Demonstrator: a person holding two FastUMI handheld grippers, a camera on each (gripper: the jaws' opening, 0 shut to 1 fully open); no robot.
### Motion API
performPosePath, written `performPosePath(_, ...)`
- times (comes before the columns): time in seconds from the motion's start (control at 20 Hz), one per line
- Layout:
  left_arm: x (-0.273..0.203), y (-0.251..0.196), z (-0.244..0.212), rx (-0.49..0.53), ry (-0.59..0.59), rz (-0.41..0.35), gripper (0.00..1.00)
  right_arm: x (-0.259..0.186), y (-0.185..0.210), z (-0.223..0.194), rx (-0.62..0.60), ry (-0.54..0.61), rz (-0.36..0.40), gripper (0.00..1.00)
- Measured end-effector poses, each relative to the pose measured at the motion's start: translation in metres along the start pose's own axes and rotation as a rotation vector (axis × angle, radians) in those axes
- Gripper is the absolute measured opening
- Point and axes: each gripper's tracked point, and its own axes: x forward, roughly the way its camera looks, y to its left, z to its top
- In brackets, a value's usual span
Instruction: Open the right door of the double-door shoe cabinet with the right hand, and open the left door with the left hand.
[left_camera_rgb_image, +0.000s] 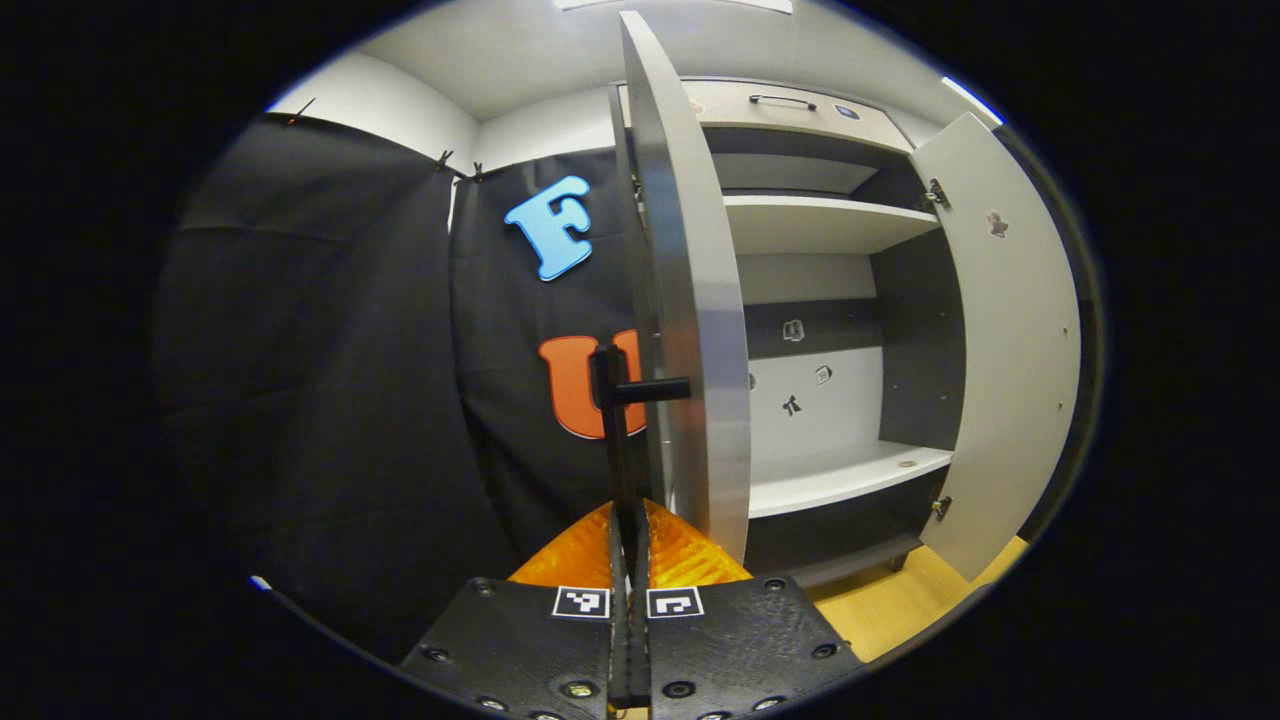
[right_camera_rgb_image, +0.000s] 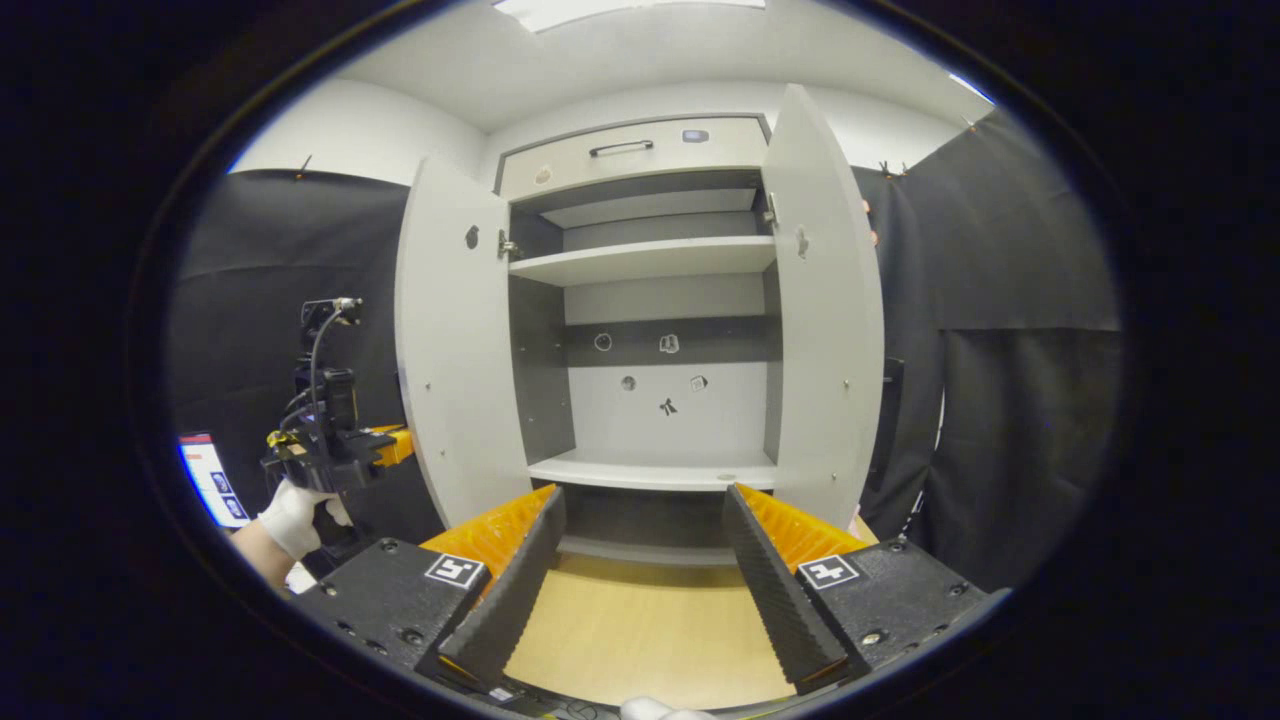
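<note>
Both doors stood open; left tongs (left_camera_rgb_image: 629, 560) pinched left door's handle (left_camera_rgb_image: 612, 420), right tongs (right_camera_rgb_image: 640, 575) spread, empty. Next: release, probably.

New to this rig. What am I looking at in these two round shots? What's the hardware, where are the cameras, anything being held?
No robot arm here: a person holds a two-finger gripper in each hand, and each gripper carries a fisheye camera looking along its own fingers.

In the left gripper view, the left gripper is shut on the dark bar handle of the cabinet's left door, seen almost edge-on.

In the right gripper view, the right gripper is open and holds nothing, facing the shoe cabinet from in front. Both doors stand open, including the right door. The shelves look bare. At the left, a gloved hand holds the other gripper.
</note>
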Motion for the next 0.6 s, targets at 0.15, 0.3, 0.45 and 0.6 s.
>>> performPosePath(0.15, 0.002, 0.013, -0.001, -0.065, 0.003, -0.049, 0.00, 0.000, 0.005, -0.001, -0.011, 0.004, 0.009, 0.99)
performPosePath(0.3, 0.001, 0.014, 0.001, -0.013, 0.001, -0.064, 0.00, 0.000, 0.008, -0.003, -0.018, 0.006, 0.012, 0.99)
performPosePath(0.45, 0.001, 0.012, 0.001, -0.004, -0.003, -0.057, 0.00, 0.002, 0.013, -0.004, -0.016, 0.010, 0.018, 0.99)
performPosePath(0.6, 0.000, 0.013, 0.001, -0.009, 0.004, -0.051, 0.00, 0.001, 0.014, -0.003, -0.022, 0.007, 0.019, 0.99)
